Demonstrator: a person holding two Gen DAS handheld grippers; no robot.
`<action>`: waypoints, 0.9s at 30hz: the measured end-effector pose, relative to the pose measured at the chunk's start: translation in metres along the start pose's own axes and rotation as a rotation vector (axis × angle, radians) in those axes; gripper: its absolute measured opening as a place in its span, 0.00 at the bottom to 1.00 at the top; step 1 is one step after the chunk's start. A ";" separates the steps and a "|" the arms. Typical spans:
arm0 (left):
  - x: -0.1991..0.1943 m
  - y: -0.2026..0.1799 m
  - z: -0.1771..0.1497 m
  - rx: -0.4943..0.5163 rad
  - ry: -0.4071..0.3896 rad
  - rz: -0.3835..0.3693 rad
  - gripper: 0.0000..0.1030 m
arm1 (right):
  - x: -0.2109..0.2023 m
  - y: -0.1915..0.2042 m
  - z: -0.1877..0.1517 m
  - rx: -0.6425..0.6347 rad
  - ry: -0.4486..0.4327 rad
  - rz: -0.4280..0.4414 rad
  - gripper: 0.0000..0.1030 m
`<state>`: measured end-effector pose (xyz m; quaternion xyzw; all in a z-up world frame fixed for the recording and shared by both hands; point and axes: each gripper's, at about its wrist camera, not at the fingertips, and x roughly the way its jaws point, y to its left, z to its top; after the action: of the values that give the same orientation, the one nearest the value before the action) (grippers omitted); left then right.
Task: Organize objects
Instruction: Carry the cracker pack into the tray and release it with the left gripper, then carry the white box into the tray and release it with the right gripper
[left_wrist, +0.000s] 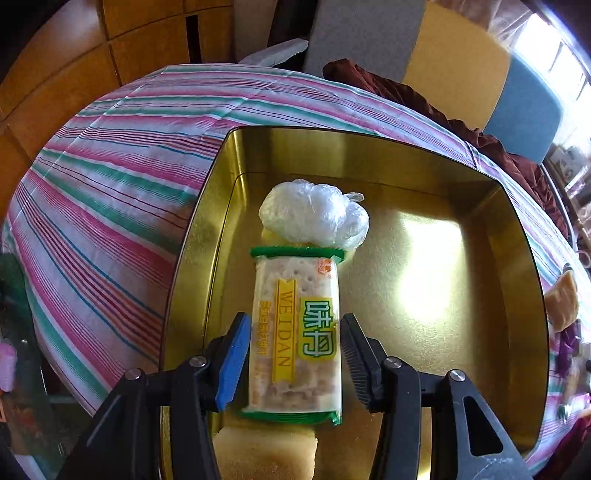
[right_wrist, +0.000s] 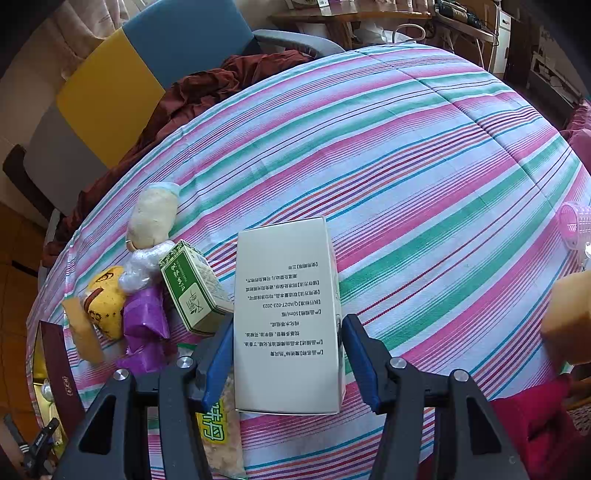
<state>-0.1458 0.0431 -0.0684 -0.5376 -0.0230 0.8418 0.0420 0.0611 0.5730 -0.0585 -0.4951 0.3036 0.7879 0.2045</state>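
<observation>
The gold tin (left_wrist: 517, 280) already holds a plastic-wrapped bundle (left_wrist: 314, 218), a sponge (left_wrist: 266, 454) and the cracker packet (left_wrist: 295, 339) between the left hand-held gripper (left_wrist: 295, 365)'s released jaws, while the right hand-held gripper (right_wrist: 288, 362) grasps a white box (right_wrist: 288, 314) above the counter (right_wrist: 424, 166), where a small pile beside that box remains.

Cracker packet (left_wrist: 295, 332) in tin (left_wrist: 480, 206)

One gold tin (left_wrist: 517, 258); two cracker packets (left_wrist: 295, 332); two boxes (right_wrist: 288, 314).

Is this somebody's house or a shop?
Most likely a home, maybe a dining room: a striped tablecloth covers the table, chairs stand round it, and snacks like a cracker packet lie about.
</observation>
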 end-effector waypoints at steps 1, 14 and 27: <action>-0.001 0.000 0.000 0.002 -0.005 0.007 0.49 | 0.000 0.000 0.000 0.000 0.000 -0.001 0.56; -0.050 0.009 -0.018 -0.012 -0.128 -0.029 0.49 | -0.032 -0.002 -0.002 0.001 -0.130 -0.019 0.49; -0.080 0.049 -0.051 -0.053 -0.192 -0.063 0.52 | -0.106 0.094 -0.024 -0.192 -0.213 0.116 0.49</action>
<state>-0.0683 -0.0137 -0.0219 -0.4544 -0.0661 0.8868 0.0517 0.0634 0.4856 0.0551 -0.4077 0.2319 0.8718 0.1413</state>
